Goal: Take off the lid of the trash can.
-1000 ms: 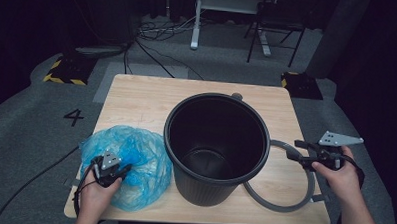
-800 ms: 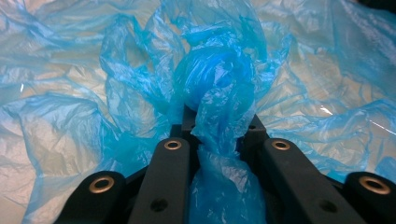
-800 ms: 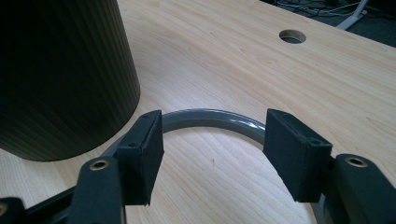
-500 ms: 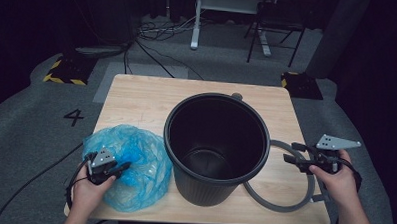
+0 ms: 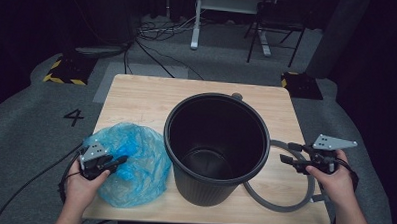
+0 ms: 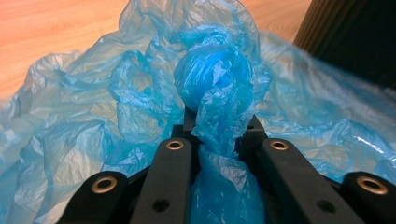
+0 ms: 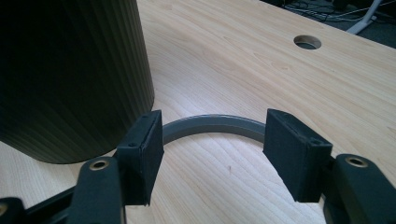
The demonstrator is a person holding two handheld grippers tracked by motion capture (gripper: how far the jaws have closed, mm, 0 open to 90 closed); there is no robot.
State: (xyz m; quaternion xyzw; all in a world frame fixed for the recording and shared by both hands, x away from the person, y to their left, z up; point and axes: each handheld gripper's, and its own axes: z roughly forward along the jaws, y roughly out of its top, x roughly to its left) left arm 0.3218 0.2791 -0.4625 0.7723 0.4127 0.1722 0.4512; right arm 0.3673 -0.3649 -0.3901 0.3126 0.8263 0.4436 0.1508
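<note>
The left hand-held gripper (image 5: 115, 161) is clamped on a bunched fold of the blue plastic bag (image 5: 134, 170) lying on the table (image 5: 137, 97) left of the black bin (image 5: 216, 147), while the right hand-held gripper (image 5: 286, 152), jaws apart, hovers over the grey ring (image 5: 278, 205).

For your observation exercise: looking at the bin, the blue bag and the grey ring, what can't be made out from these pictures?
- Grey ring, high view: its left part is hidden behind the black bin.
- Black bin, right gripper view: top and left cut off by the picture's edges.
- Blue plastic bag, left gripper view: crumpled folds hide whether anything is inside.
- Left gripper, high view: jaw tips too small and dark to read against the bag.
</note>
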